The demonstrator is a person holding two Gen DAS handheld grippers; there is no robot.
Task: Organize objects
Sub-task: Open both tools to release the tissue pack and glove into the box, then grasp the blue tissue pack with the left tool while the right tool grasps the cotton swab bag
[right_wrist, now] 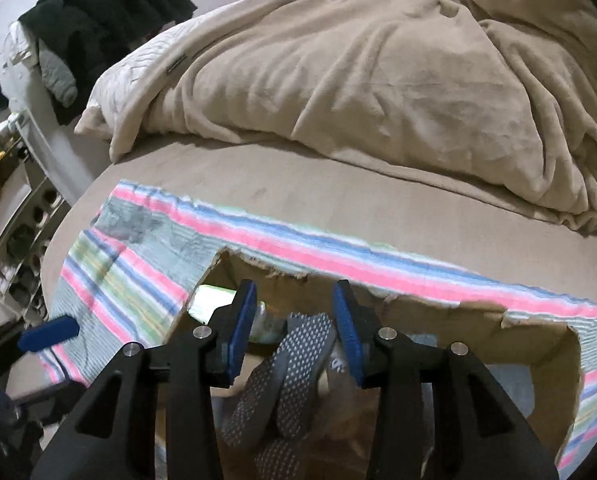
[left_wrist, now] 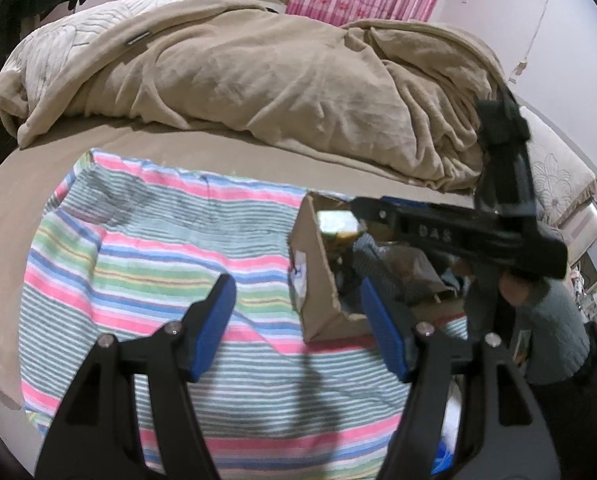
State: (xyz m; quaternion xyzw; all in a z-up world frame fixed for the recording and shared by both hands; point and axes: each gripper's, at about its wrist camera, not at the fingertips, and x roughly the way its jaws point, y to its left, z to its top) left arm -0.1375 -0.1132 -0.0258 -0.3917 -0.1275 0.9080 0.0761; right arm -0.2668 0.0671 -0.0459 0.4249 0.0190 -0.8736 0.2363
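The left gripper (left_wrist: 298, 320) hangs over the striped towel (left_wrist: 158, 264) spread on the bed (left_wrist: 2, 216), aimed forward and slightly down toward the box (left_wrist: 314, 280), which sits on the towel's right part. Its 2 blue pads (left_wrist: 214, 320) stand wide apart with nothing between them; the right pad overlaps the box's near corner in the picture, though whether it touches the cardboard cannot be told. The right gripper (right_wrist: 294, 320) reaches in from the right side, across the top of the box (right_wrist: 438, 320), tilted down into the open, torn-edged carton. In the left view the right gripper (left_wrist: 438, 228) shows as a black bar lying over the box, held by a hand (left_wrist: 518, 284) in a grey sleeve. Its fingers (right_wrist: 244, 324) are partly open, a moderate gap between them, and a grey dotted sock (right_wrist: 294, 356) rises from the box into that gap. The sock's top sits between the pads, closer to the right one, but the pads are not pressed on it. A green-white packet (right_wrist: 214, 300) lies in the box's far left corner. A rumpled tan blanket (right_wrist: 378, 80) is heaped behind the towel.
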